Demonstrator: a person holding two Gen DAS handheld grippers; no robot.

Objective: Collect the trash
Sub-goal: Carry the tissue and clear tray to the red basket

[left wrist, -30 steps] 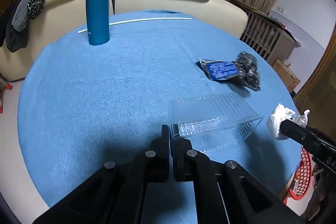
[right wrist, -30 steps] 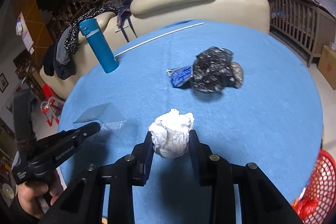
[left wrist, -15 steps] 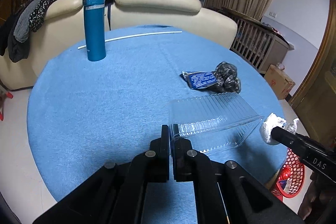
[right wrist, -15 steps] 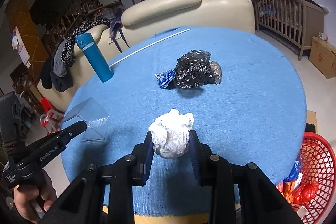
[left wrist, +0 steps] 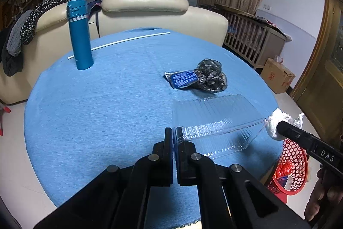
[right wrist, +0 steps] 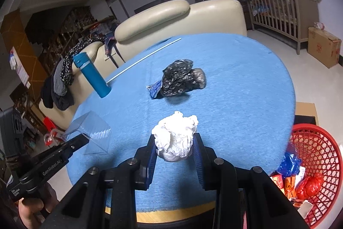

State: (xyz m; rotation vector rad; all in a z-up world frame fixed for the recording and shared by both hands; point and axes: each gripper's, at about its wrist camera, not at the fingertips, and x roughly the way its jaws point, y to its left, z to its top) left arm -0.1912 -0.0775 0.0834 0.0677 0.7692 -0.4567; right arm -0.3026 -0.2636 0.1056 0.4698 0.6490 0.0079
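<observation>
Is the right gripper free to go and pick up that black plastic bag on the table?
Probably not yet: the right gripper is shut on a crumpled white paper wad. The path to the black plastic bag looks clear otherwise.

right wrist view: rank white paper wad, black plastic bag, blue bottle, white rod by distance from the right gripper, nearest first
1. White paper wad: clamped in the right gripper.
2. Black plastic bag: mid-table, straight ahead.
3. Blue bottle: far left.
4. White rod: far edge, by the sofa.
</observation>
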